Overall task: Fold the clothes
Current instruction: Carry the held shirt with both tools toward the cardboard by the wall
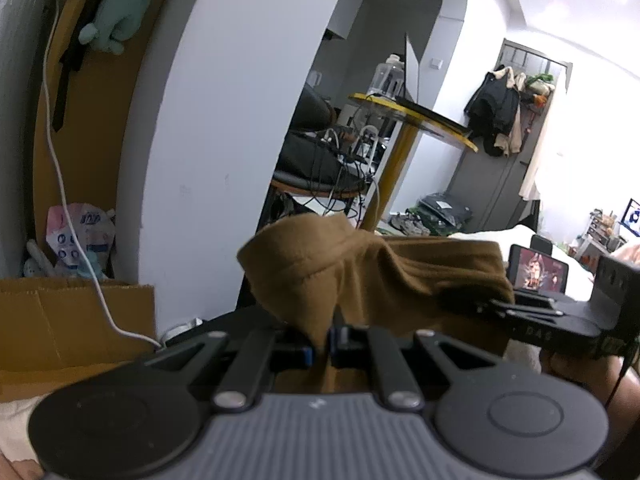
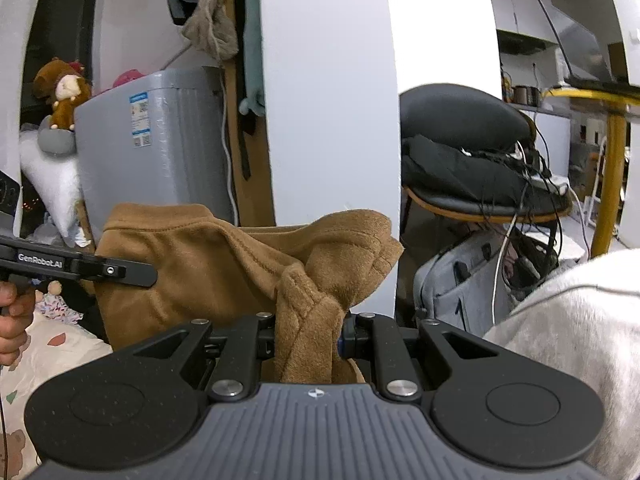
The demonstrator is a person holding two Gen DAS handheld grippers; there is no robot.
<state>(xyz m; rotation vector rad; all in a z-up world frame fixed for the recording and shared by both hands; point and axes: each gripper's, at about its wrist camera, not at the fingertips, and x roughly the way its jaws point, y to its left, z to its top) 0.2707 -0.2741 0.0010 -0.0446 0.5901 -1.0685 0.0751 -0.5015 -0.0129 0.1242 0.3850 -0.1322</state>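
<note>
Left wrist view: the left gripper is pinched tight on a thin fold of the brown garment, the blue-edged pads nearly meeting with cloth squeezed between them. The fabric rises from the pinch, humps up ahead of the claw and runs off to the right, where the right gripper reaches into its far edge. The garment hangs in the air between the 2 tools, above the bed. To do this step well, I judge that both pinches should stay level with each other and the span between them taut, so the cloth comes down flat without a twist; the slack hump near this claw suggests the hands may want drawing slightly apart.

Right wrist view: the right gripper is clamped on a thicker bunched wad of the brown garment, its jaws standing wider because of the bulk. The cloth sits directly between the fingers and spreads up and to the left, where the left gripper holds it, a person's hand behind it. A patterned sheet lies below. The bunch here includes a seam, so I judge the hold secure, though the wad could leave a crease.
</note>
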